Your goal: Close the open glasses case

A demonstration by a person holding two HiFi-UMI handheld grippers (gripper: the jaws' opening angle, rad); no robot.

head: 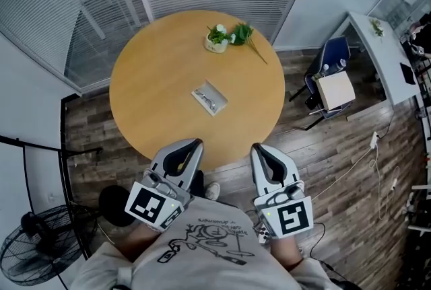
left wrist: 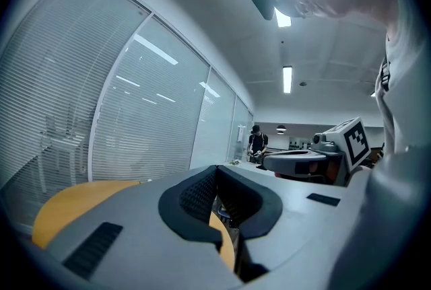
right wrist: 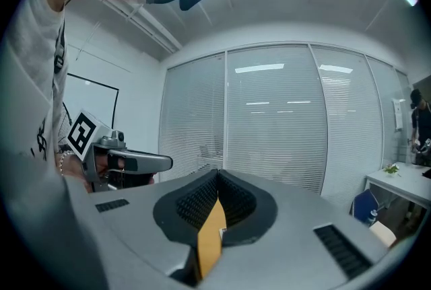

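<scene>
Wood-toned round table (head: 155, 80), seen from above. Glasses case (head: 209, 98) lies open near the tabletop's middle, grey, with what looks like a pair of spectacles in it; too small to tell more.

Left gripper (head: 194, 143): held low against the person's chest, jaw tips over the table's near edge. Jaws together, tips meeting, nothing between them. In its own view the black ribbed pads (left wrist: 195, 194) touch at the front, and only a sliver of tabletop shows through the gap behind them.

Right gripper (head: 258, 147): beside the left one, level with it, tips just off the table's near rim. Jaws likewise closed tip to tip and empty; its pads (right wrist: 194, 200) frame a narrow strip of table.

Case sits ahead of both sets of jaws, well apart from them, between the two lines of aim and somewhat nearer the left gripper's. Neither gripper touches it.

Beyond the case, farther from the jaws: small white pot of flowers (head: 217, 42) near the far rim, a green sprig (head: 244, 33) just beside it
</scene>
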